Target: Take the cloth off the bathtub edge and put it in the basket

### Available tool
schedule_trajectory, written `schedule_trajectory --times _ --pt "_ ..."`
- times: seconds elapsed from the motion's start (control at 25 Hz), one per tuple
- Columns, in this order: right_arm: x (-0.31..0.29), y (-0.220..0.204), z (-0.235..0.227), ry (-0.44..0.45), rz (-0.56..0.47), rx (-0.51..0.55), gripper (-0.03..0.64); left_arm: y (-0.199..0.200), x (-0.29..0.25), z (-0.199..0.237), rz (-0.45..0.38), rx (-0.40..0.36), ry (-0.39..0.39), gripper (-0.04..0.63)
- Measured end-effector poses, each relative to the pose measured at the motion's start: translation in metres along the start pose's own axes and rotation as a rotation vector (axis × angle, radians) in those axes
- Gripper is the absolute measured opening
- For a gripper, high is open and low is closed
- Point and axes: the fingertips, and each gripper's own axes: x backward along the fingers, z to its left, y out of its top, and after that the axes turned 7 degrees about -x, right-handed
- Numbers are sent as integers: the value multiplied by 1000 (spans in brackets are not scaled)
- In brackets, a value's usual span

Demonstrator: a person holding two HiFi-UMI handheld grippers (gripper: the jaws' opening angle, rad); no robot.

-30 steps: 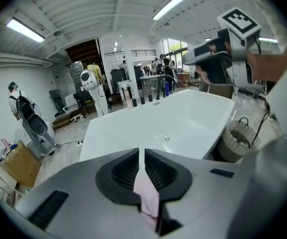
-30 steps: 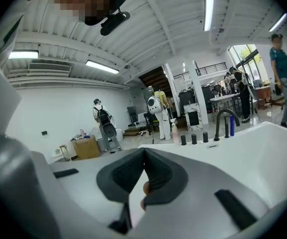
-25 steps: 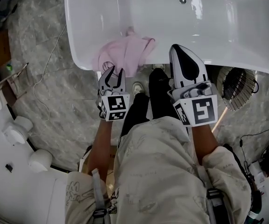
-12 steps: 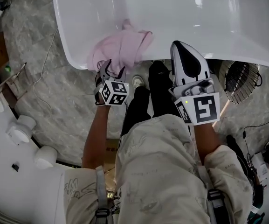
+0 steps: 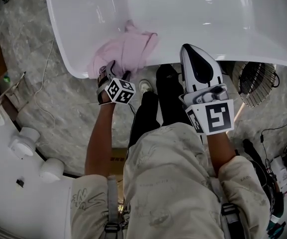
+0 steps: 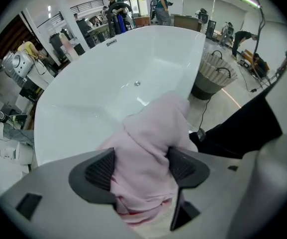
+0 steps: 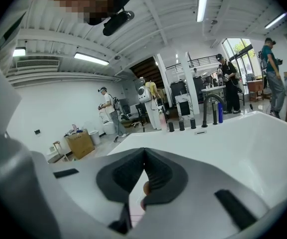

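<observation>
Left gripper: jaws just opened wide, straddling cloth on bathtub near edge, not yet clamped. Close on thick fold; lift clear. Right gripper: closed, empty.

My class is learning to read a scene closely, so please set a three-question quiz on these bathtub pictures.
1. True or false: the right gripper is shut.
2. The cloth lies: A on a shelf; B over the edge of the bathtub; C in a drawer.
3. What stands between the jaws of the left gripper?
Key: 1 true; 2 B; 3 the cloth; those jaws have just been opening.
</observation>
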Motion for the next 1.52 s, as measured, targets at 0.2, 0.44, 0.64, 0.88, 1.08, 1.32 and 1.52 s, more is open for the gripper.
schedule_trajectory --times 0.2,0.44,0.64,0.88,1.08,1.32,1.52 --pt "1 -4 -4 -9 4 0 -12 -1 -8 3 30 -30 32 322" --pt "7 -3 2 -5 -4 9 -12 -2 -3 2 29 -48 40 293" --pt "16 -2 7 -2 -16 15 -12 -1 5 -1 31 -79 43 253" --pt "25 3 18 11 -31 27 -12 -3 25 -3 -19 6 64 99" --pt "34 7 28 23 -36 50 -12 -3 28 -6 -18 57 71 59" --pt "48 21 44 25 -57 82 -12 -9 43 -8 -43 164 68 31" --pt "63 32 62 25 -78 106 -12 -10 62 -9 -95 263 71 26"
